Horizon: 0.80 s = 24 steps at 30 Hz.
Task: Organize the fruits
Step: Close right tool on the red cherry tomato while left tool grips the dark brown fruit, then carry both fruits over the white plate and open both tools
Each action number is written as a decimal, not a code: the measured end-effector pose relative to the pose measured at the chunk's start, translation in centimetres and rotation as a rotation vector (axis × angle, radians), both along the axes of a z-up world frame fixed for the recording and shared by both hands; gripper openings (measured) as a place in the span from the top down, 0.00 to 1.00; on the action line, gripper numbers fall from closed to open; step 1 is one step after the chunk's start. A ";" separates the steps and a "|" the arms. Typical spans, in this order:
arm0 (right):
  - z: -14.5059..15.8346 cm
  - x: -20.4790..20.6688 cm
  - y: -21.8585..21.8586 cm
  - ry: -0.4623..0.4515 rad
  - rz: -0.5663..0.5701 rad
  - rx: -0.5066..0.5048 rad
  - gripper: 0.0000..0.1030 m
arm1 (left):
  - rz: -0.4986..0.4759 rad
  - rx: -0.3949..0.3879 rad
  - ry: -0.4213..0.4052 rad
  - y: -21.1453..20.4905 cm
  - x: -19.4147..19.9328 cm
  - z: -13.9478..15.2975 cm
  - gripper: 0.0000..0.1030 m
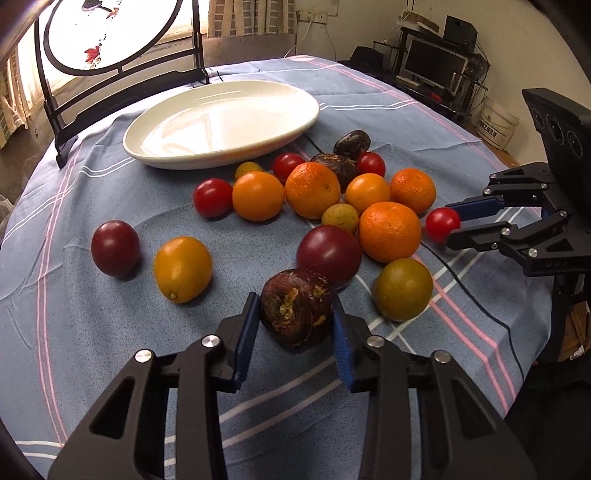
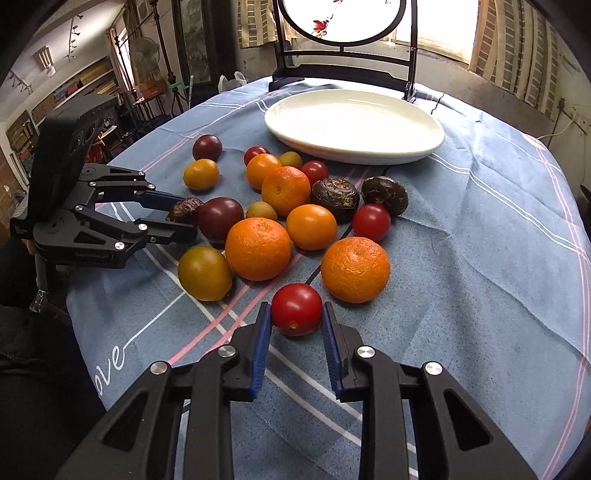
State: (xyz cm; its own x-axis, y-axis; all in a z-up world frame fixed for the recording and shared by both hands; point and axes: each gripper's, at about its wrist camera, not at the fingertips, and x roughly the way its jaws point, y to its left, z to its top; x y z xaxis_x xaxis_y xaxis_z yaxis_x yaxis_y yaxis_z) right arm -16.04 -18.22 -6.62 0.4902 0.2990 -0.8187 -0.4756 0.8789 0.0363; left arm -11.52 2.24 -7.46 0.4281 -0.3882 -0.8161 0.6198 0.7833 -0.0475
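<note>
Down at the bottom centre of each wrist view, both jaws are clamped: left gripper (image 1: pixel 295 325) squeezes a dark brown water chestnut (image 1: pixel 295 314), right gripper (image 2: pixel 296 325) pinches a red cherry tomato (image 2: pixel 296 309). Both fruits sit on the blue-clothed desk (image 2: pixel 480 258), white plate (image 2: pixel 354 125) farther up.

Bare cloth (image 2: pixel 480 258) right of the fruit cluster (image 2: pixel 295 206); plate (image 2: pixel 354 155) blocks beyond.

A blue striped cloth (image 1: pixel 110 332) covers the surface. At its far edge stands a round painted screen (image 1: pixel 110 33) in a dark frame. Beyond, a monitor (image 1: pixel 432 62) on a shelf and a white bucket (image 1: pixel 496 123).
</note>
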 end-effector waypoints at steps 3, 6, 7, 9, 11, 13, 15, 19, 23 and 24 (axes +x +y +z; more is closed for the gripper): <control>0.7 -0.1 -0.2 -0.002 0.007 0.019 0.74 | 0.006 -0.018 -0.028 0.7 -0.5 1.3 0.65; 2.1 0.0 -0.2 -0.034 0.016 0.037 0.74 | 0.024 -0.054 -0.072 1.0 -0.1 3.4 0.65; 2.8 0.3 -0.2 -0.050 0.018 0.044 0.74 | 0.034 -0.058 -0.094 0.9 0.3 4.3 0.65; 4.1 1.0 0.0 -0.098 0.019 0.039 0.74 | 0.059 -0.072 -0.131 0.6 1.6 6.0 0.65; 5.6 2.3 0.2 -0.146 0.017 0.045 0.74 | 0.100 -0.080 -0.170 0.2 3.4 7.8 0.65; 7.0 4.2 0.4 -0.179 0.009 0.060 0.74 | 0.147 -0.079 -0.194 -0.5 5.6 9.1 0.65; 7.9 6.6 0.5 -0.201 -0.008 0.073 0.73 | 0.195 -0.070 -0.210 -1.2 7.9 9.8 0.65; 8.2 12.6 1.0 -0.190 -0.059 0.086 0.73 | 0.260 -0.018 -0.184 -2.9 12.6 8.9 0.65; 6.9 18.1 1.9 -0.139 -0.095 0.071 0.73 | 0.278 0.057 -0.154 -3.9 16.0 6.6 0.65; 6.5 19.1 2.1 -0.131 -0.101 0.059 0.73 | 0.283 0.071 -0.144 -4.1 16.7 6.1 0.65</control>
State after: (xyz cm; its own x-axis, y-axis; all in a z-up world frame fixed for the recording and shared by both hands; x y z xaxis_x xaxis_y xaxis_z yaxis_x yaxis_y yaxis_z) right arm 3.04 -16.15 -0.12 0.6215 0.2886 -0.7283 -0.3888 0.9207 0.0331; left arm 5.16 -1.83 -1.41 0.6241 -0.1817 -0.7600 0.3738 0.9235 0.0862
